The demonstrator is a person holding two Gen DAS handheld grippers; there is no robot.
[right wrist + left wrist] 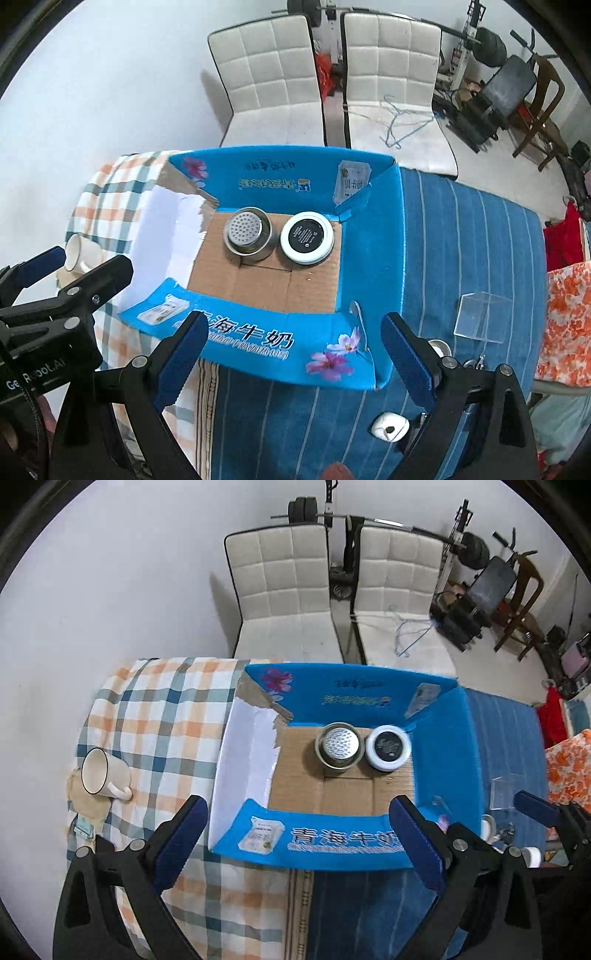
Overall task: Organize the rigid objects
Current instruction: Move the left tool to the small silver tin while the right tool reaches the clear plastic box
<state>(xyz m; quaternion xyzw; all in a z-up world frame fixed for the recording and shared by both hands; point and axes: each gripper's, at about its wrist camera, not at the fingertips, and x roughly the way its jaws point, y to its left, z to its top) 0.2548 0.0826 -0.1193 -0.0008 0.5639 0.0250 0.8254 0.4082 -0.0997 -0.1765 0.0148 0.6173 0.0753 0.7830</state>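
My left claw (295,836) and right claw (293,350) both hang spread and empty. The perforated steel cup (247,232) and black-lidded white round tin (306,238) sit touching at the blue cardboard box's (369,258) far wall. My finger half hides the small white gadget (389,426).

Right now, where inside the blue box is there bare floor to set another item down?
The near half of the cardboard floor of the blue box is bare, from the front flap to the two containers. The left strip by the white flap is bare too. The far edge is crowded: metal strainer cup and white-rimmed jar stand close together.
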